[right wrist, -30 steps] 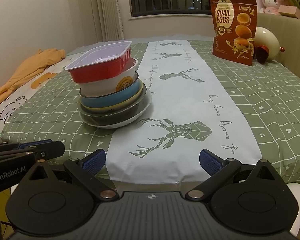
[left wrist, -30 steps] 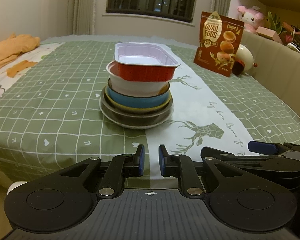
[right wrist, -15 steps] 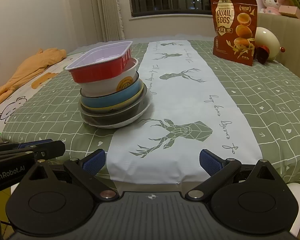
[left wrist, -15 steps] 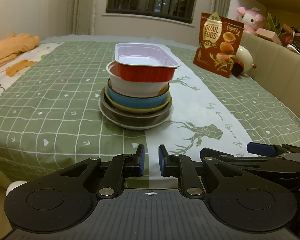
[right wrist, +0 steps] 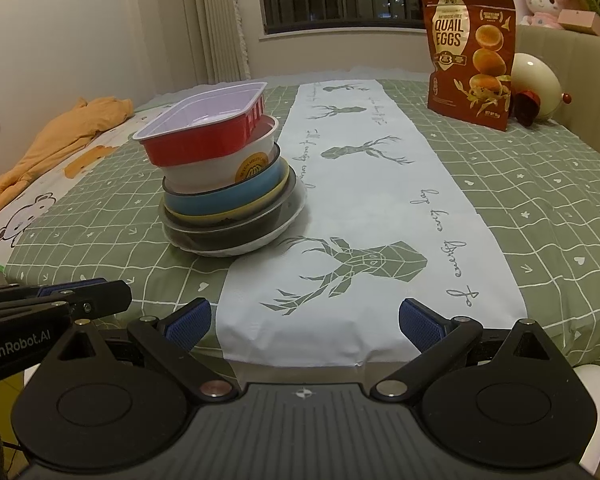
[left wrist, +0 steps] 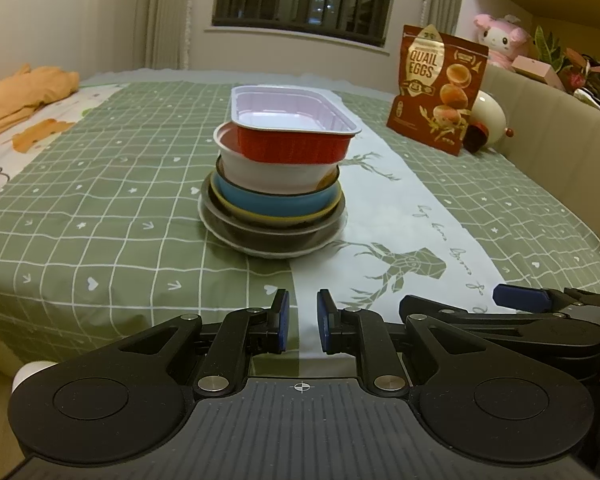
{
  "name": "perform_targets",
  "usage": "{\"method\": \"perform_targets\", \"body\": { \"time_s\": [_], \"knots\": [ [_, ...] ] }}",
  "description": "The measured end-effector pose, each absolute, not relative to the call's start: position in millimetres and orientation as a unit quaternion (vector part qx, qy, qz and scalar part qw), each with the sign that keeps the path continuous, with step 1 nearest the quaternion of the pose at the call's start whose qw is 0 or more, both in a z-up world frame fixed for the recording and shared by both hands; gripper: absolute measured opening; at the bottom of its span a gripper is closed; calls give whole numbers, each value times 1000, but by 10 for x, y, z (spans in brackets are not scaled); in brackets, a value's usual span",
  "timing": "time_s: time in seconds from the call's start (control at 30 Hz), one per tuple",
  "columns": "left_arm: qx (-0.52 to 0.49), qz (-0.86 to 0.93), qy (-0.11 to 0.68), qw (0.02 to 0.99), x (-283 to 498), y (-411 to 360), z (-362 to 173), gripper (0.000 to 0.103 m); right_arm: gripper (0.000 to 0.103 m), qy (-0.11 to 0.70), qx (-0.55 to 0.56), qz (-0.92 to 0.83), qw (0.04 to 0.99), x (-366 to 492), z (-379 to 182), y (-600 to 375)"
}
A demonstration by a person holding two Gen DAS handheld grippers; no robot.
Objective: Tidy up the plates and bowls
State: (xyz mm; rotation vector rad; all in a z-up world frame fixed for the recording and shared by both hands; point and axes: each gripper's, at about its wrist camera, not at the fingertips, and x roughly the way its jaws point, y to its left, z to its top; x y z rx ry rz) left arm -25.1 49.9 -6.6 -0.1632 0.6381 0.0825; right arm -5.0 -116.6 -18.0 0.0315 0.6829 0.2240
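Note:
One stack of dishes stands on the green checked tablecloth (left wrist: pixel 100 208). A red rectangular tray (left wrist: pixel 292 136) (right wrist: pixel 204 132) sits on top, over a white bowl (left wrist: pixel 276 174) (right wrist: pixel 220 164), a blue bowl (left wrist: pixel 276 202) (right wrist: pixel 224 196), a yellow-rimmed dish and a dark plate (left wrist: pixel 272 236) (right wrist: pixel 236 236) at the bottom. My left gripper (left wrist: pixel 302 322) hangs at the table's near edge in front of the stack, shut with nothing between its pads. My right gripper (right wrist: pixel 304 320) is beside it to the right, open and empty. Both are well short of the stack.
A white runner with deer prints (right wrist: pixel 376 200) crosses the table. A brown quail-egg bag (left wrist: pixel 436 88) (right wrist: pixel 470 56) stands at the far right by a cream egg-shaped ornament (right wrist: pixel 536 84). Orange cloth (left wrist: pixel 24 92) lies far left. A padded bench back (left wrist: pixel 556 128) borders the right side.

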Motion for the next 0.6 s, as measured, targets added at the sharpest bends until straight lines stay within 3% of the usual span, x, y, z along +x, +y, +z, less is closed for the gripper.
{"method": "perform_targets", "body": {
  "time_s": [0.6],
  "knots": [
    [-62,43,312,947,-228,488,-110,18,100,330,28,112,937,-31,-165,-1184]
  ]
}}
